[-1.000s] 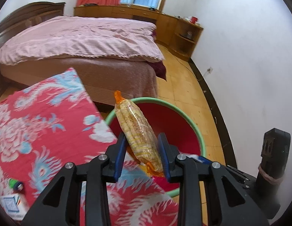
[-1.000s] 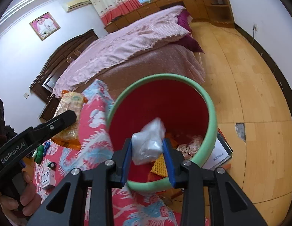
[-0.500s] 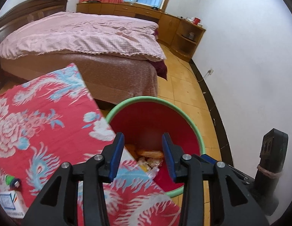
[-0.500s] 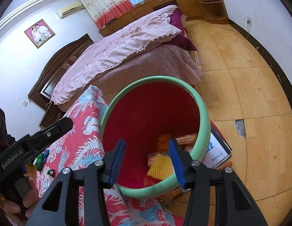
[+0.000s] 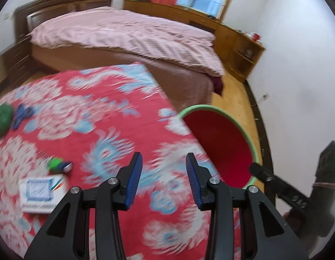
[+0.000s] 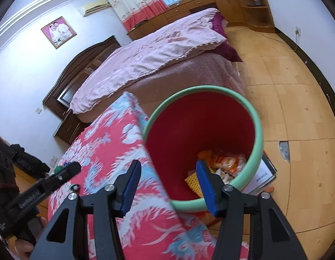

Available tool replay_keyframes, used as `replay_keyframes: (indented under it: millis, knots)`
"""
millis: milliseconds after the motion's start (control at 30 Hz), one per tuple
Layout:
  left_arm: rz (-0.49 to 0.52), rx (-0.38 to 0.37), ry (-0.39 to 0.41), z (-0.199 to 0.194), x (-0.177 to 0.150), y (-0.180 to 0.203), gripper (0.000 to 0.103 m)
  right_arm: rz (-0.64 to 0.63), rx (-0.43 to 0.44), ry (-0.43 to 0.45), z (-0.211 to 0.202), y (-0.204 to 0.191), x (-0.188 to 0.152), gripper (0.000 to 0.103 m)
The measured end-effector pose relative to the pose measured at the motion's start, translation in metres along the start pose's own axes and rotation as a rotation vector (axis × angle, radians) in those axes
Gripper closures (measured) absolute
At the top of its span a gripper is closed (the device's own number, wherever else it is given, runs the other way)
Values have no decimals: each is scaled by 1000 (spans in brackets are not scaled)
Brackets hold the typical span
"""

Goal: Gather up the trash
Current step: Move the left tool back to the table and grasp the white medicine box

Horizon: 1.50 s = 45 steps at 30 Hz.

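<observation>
Bedroom floor at twelve o'clock carried the bed [image 5: 132, 36]; nearer the cameras stood the table under its red floral cloth [image 5: 91, 130], with the red bin [image 6: 202, 130] just beside its edge, green rim showing. Wrappers [image 6: 226, 162] lay at the bin's bottom, at one o'clock from the right gripper [image 6: 167, 186]. That gripper's jaws had just been opening and stood spread with nothing between them. The left gripper [image 5: 164, 182] was likewise spread and empty, aimed over the cloth. Judged step: drop-off finished, return for more trash. Remaining candidates lay at nine o'clock of the left gripper: a white carton [image 5: 41, 192] and a small green-and-blue item [image 5: 59, 165], blurred. Next move calls for reaching there and closing on one.
</observation>
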<state>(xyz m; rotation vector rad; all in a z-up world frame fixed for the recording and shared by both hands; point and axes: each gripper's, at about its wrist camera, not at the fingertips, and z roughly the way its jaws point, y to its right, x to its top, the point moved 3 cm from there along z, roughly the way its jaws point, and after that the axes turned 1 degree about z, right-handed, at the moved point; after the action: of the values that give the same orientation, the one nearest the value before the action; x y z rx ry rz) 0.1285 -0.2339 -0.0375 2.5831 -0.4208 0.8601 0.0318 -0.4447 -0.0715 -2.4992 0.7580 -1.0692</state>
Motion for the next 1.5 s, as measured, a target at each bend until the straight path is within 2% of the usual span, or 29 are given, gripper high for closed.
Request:
replay_keyframes:
  millis: [367, 667, 1033, 1500]
  knots:
    - [-174, 46, -29, -2, -32, -62, 62, -62, 16, -33, -3, -36, -25, 45]
    - [-311, 23, -68, 2, -49, -96, 62, -85, 38, -84, 6, -51, -40, 45]
    - [-404, 135, -49, -27, -65, -151, 62, -120, 65, -107, 7, -70, -53, 45]
    - [-573, 286, 20, -71, -79, -236, 62, -173, 95, -159, 20, -101, -64, 45]
